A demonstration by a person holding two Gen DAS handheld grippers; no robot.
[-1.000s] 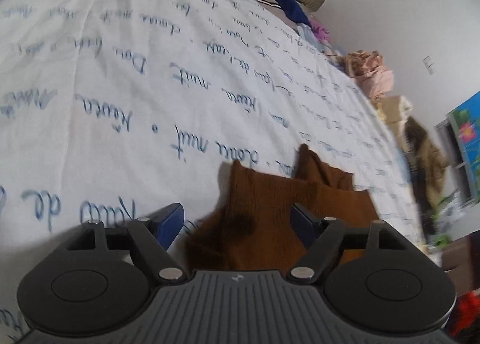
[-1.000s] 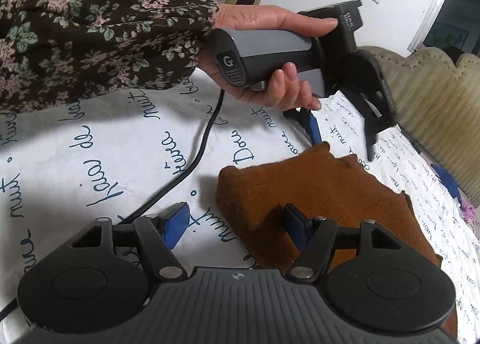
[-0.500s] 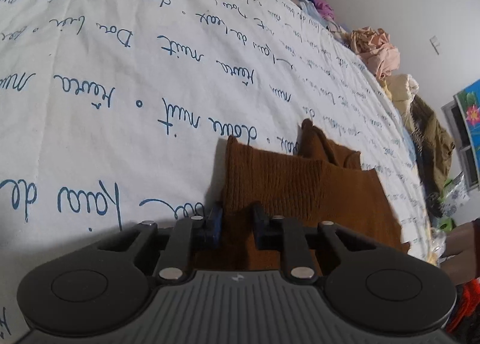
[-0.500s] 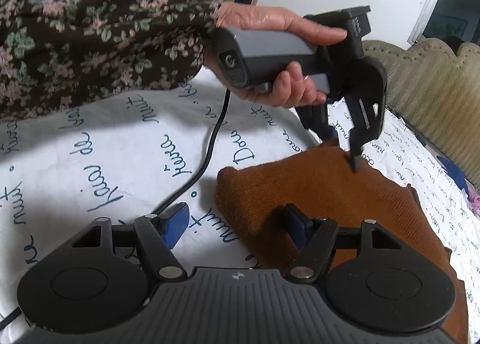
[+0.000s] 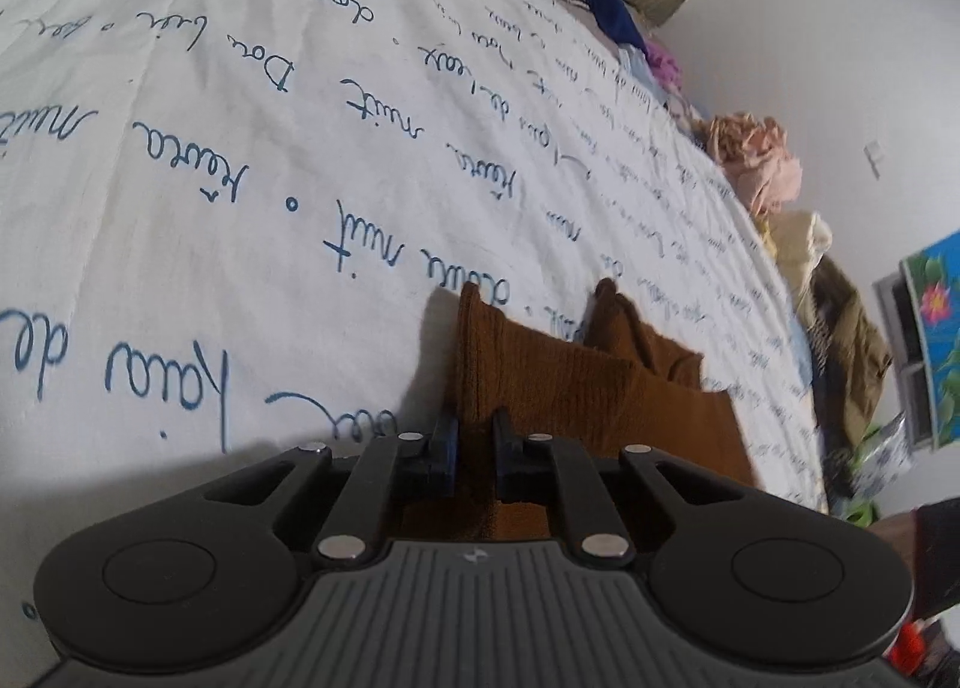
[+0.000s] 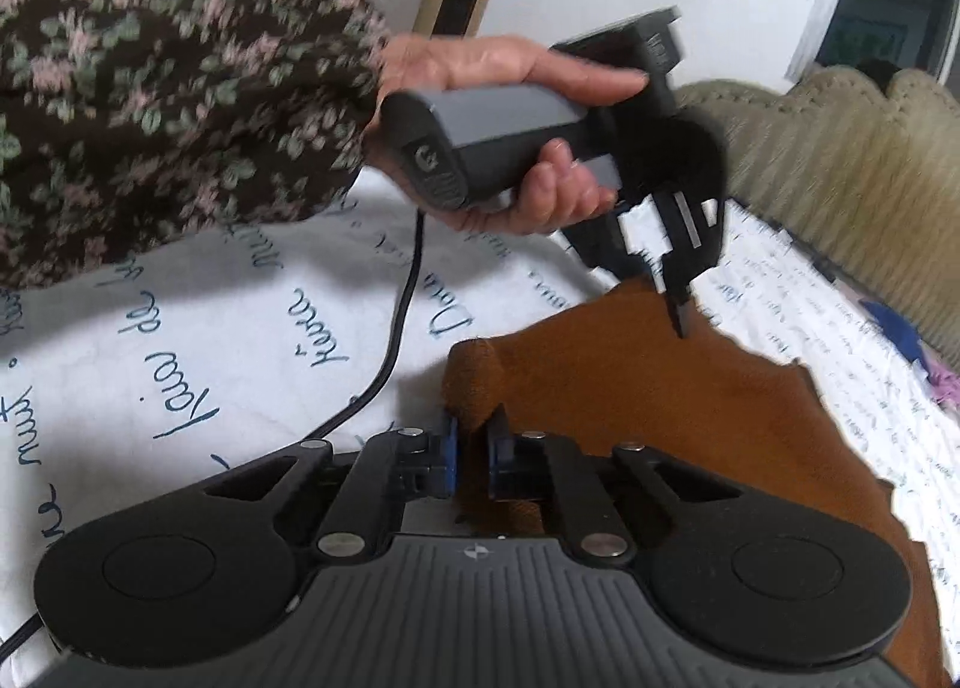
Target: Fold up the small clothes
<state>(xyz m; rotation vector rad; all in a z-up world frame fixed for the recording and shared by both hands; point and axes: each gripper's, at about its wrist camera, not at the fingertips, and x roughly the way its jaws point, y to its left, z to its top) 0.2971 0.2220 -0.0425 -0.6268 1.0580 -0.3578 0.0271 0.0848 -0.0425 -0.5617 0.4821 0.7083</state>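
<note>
Both claws have closed since a second ago: the right gripper [image 6: 471, 457] now pinches the near left corner of the brown knit garment [image 6: 648, 406], and the left gripper [image 5: 474, 448] clamps its ribbed edge. That garment lies flat on the white bedsheet [image 5: 210, 178], its far edge raised where the left claw grips. Wide bare sheet stretches left and far; crumpled clothes [image 5: 756, 159] line the right edge. Blue cursive script covers the sheet, with "nuit" readable. A black cable [image 6: 396, 328] trails across it.
</note>
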